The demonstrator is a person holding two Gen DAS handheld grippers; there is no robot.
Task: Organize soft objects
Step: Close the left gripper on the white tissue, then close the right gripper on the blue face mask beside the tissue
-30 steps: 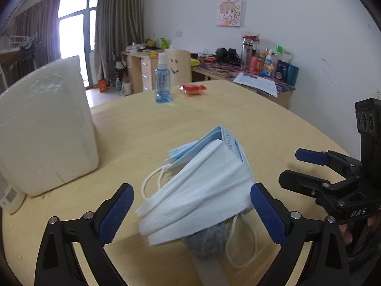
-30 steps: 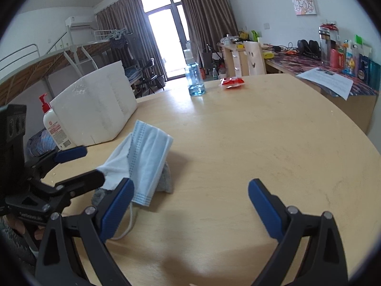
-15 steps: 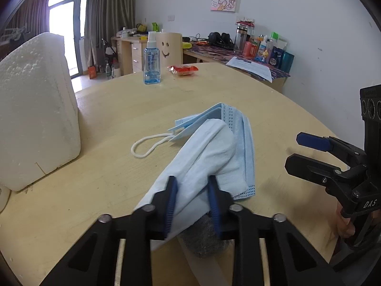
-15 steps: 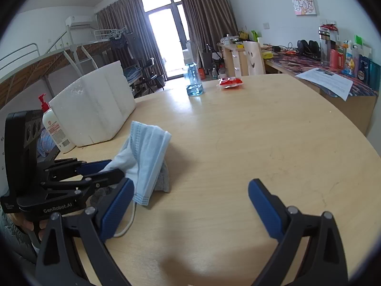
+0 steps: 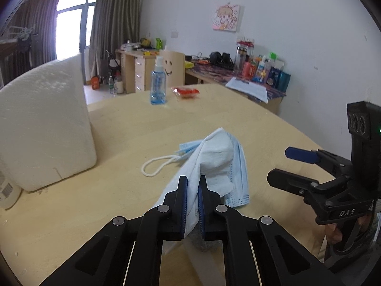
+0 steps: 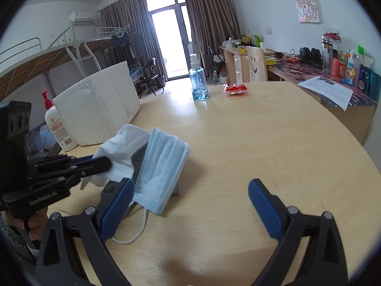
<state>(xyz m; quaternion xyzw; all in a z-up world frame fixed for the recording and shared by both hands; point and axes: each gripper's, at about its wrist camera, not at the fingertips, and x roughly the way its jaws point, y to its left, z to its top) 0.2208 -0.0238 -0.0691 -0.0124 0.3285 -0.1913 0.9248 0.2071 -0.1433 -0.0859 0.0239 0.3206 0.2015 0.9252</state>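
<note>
Grasp step: left hand-held gripper (image 5: 192,188) pinches the face mask (image 5: 221,159) w/ jaws just closed on its white inner layer, rest draped ahead on the surface (image 5: 123,190). Right hand-held gripper (image 6: 188,202) spread, empty, mask at its left finger. Next, prob lift towards foam box (image 6: 100,102). Only right view shows the pump bottle (image 6: 56,122) behind that box

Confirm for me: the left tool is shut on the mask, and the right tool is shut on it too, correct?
Not quite. The left tool is shut on the mask, but the right tool is open, its pads wide apart with nothing pressed between them. The right wrist view shows it.
</note>
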